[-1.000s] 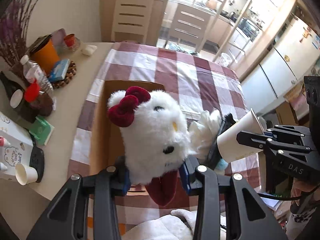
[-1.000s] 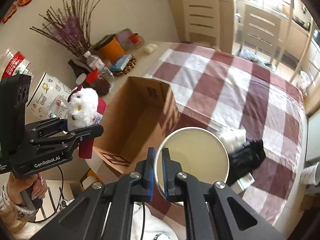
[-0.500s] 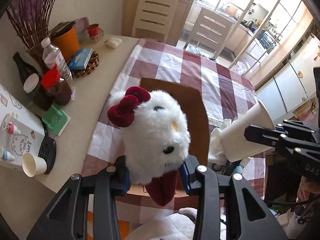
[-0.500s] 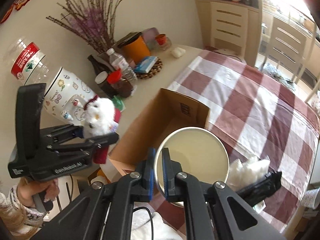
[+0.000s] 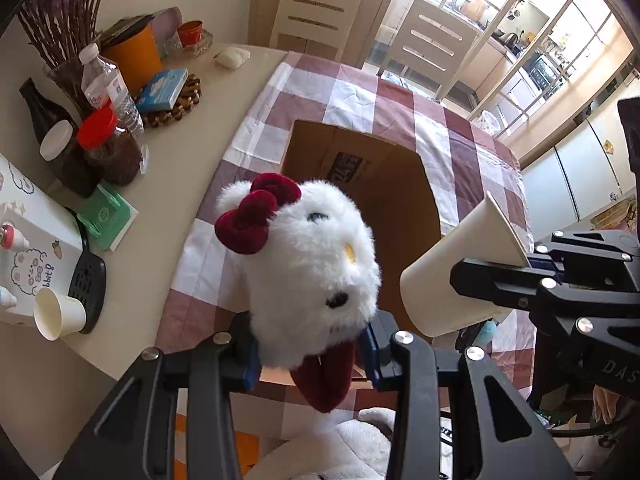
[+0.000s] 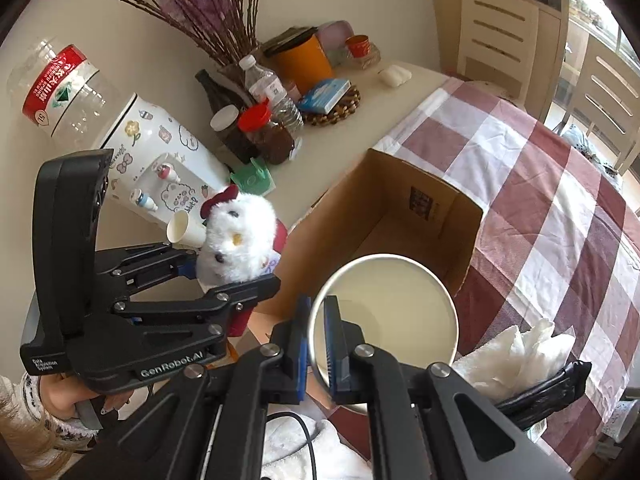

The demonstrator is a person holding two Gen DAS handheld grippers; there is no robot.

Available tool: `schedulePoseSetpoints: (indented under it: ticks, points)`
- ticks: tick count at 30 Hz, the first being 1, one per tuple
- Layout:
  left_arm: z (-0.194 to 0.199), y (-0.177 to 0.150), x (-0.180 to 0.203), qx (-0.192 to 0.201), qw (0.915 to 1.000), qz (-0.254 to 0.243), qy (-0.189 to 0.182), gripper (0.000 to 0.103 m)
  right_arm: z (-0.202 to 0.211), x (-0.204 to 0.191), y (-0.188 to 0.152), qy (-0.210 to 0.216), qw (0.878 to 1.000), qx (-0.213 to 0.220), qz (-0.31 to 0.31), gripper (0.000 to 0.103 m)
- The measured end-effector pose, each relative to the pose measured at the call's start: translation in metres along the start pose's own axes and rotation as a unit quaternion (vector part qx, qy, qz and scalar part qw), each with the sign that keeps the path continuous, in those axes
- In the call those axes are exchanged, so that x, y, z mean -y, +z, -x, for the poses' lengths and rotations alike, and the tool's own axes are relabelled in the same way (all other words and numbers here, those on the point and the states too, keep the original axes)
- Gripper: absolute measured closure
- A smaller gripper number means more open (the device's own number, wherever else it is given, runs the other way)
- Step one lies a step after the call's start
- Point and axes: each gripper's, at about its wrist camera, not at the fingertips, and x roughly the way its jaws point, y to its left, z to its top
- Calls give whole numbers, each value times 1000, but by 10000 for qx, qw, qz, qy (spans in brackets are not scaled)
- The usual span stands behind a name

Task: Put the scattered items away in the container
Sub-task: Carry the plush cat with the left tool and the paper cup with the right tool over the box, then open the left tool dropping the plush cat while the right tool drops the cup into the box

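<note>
A white plush cat [image 5: 308,264] with a dark red bow is clamped at its neck in my left gripper [image 5: 308,344], just in front of the near edge of the open cardboard box [image 5: 360,168]. The right wrist view shows the same plush [image 6: 236,236] in the left gripper [image 6: 236,276], left of the box [image 6: 400,216]. My right gripper [image 6: 316,344] is shut on the rim of a white paper cup [image 6: 384,312], whose mouth faces the camera above the box's near corner. From the left wrist view the cup [image 5: 452,272] lies sideways in the right gripper [image 5: 500,268].
The box stands on a red-and-white checked cloth [image 6: 560,184]. A crumpled white tissue [image 6: 516,352] and a black object [image 6: 552,384] lie to its right. Bottles and jars [image 5: 100,136], an orange bin [image 5: 132,56], a small paper cup [image 5: 60,312] and a water dispenser [image 6: 160,152] crowd the left.
Both grippers have shifted toward the box with their loads; the box opening now sits nearer the middle of each view, and the cup is closer to the plush. Neither grip has changed.
</note>
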Motion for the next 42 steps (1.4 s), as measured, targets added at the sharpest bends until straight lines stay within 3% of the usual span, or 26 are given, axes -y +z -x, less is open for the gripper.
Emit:
schedulePoseSetpoints:
  ticks: [13,33,38,42]
  points:
    - [-32,2,5,-345,9994,-53,-58,64,-25,11,9,32,9995,-312,-47,96]
    - [-50,6,8,-580,9982,-45,-112,64,-39,23,12,45,9988,-469,-95,96]
    - [-51,6,8,-616,9980,-16,-118,56,-39,23,14,-129,9989,-453,4,91]
    - [-49,6,7,-585,9983,-11,-71,43,-34,23,18,-126,9992,-371,27,67]
